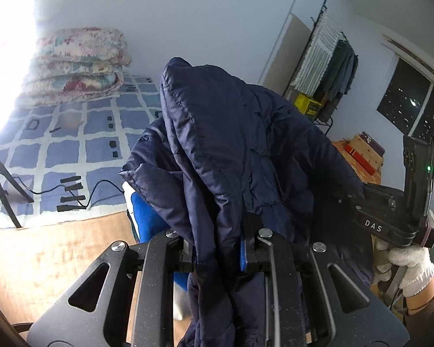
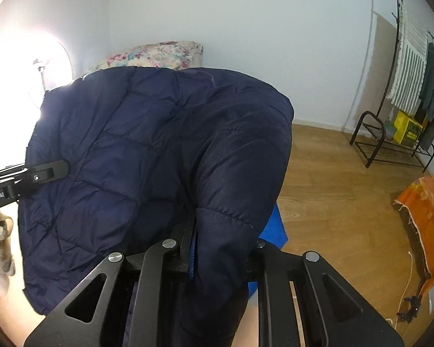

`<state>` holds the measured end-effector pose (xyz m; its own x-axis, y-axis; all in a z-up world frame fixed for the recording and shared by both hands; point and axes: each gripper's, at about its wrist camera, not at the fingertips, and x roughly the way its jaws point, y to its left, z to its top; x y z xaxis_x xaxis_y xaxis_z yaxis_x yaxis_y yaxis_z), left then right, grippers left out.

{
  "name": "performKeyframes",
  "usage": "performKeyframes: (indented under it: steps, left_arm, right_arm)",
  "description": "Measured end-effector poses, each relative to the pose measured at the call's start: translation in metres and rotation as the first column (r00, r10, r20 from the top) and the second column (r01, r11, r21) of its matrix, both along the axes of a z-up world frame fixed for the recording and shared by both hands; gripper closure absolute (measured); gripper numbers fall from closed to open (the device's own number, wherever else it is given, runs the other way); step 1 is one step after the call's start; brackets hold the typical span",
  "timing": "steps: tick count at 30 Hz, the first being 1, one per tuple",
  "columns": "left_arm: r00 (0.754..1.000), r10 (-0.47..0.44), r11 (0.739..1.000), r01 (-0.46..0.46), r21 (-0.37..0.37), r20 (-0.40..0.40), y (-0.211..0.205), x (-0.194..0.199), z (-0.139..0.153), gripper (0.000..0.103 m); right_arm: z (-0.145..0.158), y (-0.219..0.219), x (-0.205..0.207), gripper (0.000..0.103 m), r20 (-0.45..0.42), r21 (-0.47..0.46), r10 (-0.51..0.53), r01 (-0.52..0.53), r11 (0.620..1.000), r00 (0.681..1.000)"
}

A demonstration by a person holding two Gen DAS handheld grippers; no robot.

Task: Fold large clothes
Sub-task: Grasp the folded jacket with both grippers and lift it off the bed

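1. I'm holding the navy quilted jacket point(image 1: 234, 144) up off the floor with both grippers, and it's hanging in a bunched heap that fills the middle of both wrist views.
2. My left gripper point(image 1: 218, 253) is pinching a thick fold of the jacket, jaws pressed in on the fabric.
3. My right gripper point(image 2: 221, 257) is doing the same, jaws clamped on a padded edge, though the fabric is draping over the tips so I can't really see the pads.
4. A white-gloved hand point(image 1: 405, 263) is gripping the right gripper's handle at the edge of the left view.
5. Behind it all, the blue checked bedspread point(image 1: 72, 150), a stack of floral quilts point(image 1: 81, 60) and a clothes rack point(image 2: 413, 92) are sitting by the wall.
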<state>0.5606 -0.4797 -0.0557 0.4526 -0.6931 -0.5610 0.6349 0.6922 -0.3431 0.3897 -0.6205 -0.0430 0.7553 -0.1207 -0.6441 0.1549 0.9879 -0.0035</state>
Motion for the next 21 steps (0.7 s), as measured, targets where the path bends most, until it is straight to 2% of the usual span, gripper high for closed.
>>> performKeyframes:
  steps: [14,21]
  left_arm:
    - [0.995,0.077,0.997,-0.075,0.024,-0.062,-0.023,0.046,-0.055,0.085]
    - [0.991,0.102,0.994,-0.098,0.049,-0.091,-0.020,0.061,-0.081,0.085]
  right_arm:
    - [-0.037,-0.028,0.050,0.088,-0.058,-0.033,0.052,-0.054,0.998,0.997]
    - [-0.060,-0.046,0.065,0.086,-0.082,0.026,0.082,-0.080,0.996,0.993]
